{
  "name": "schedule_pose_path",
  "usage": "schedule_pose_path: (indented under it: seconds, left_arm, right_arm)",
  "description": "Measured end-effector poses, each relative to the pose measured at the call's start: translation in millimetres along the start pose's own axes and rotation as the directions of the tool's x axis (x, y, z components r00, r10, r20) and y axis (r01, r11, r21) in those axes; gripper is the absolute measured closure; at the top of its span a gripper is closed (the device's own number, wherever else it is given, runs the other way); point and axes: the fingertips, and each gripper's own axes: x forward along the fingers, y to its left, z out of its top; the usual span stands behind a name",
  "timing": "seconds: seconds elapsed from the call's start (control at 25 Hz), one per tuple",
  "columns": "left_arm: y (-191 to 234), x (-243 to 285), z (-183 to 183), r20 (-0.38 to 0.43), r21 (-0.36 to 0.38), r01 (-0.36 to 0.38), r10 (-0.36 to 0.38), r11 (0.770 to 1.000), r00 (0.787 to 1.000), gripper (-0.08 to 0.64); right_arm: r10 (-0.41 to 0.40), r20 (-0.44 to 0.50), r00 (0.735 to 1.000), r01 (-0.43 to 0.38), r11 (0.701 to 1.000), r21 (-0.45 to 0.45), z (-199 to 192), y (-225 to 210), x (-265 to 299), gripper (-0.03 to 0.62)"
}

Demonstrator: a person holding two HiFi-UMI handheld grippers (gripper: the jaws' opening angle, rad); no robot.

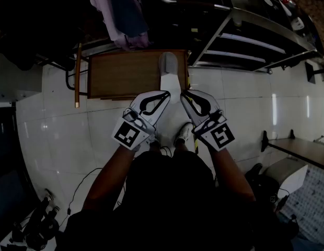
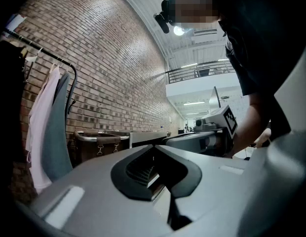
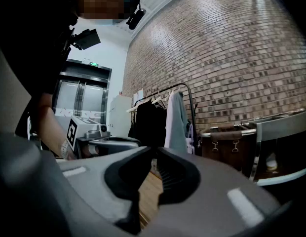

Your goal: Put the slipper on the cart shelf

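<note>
Lying in gloom: slipper (image 1: 169, 66), outline indistinct.

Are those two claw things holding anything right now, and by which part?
Nothing is held. The left gripper and the right gripper both have their jaws shut with nothing between them; the slipper lies free ahead of their tips.
</note>
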Motion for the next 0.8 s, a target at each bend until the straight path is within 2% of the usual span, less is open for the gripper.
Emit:
schedule_pose_path:
  seconds: [0.28,0.36,0.44,0.56,0.64,0.8]
  left_arm:
    - [1,-11,-15,-0.026,-0.011,0.004,-0.005,1.0,1.0,0.551]
    - [3,-17,-18,-0.027,-0.018,0.007,-0.007,1.0,1.0,0.551]
    - [5,-22,-22,-0.031,-0.026,0.007,-0.008,1.0,0.999,0.551]
    - [8,-26,-32,-0.055,-0.037,0.012,-0.014,0.999,0.998,0.551]
    - [10,-26,-43,-0.07,-0.047,0.019,-0.022,0.999,0.997,0.551]
    - [14,-26,-60,-0.076,-0.076,0.037,-0.042,0.996,0.996,0.551]
  right_arm:
    - [-0.045,-0.022,0.999,0.046,0.997,0.062,-22,-6,4,0.566]
    - [-0.081,-0.045,0.996,0.086,0.99,0.111,-42,-12,4,0.566]
    - [-0.124,-0.101,0.987,0.14,0.976,0.169,-81,-23,4,0.566]
    - [-0.158,-0.222,0.962,0.222,0.928,0.3,-146,-34,7,0.558]
    - [-0.167,-0.288,0.943,0.272,0.886,0.375,-180,-39,10,0.492]
    - [-0.17,-0.4,0.901,0.355,0.818,0.453,-235,-42,20,0.404]
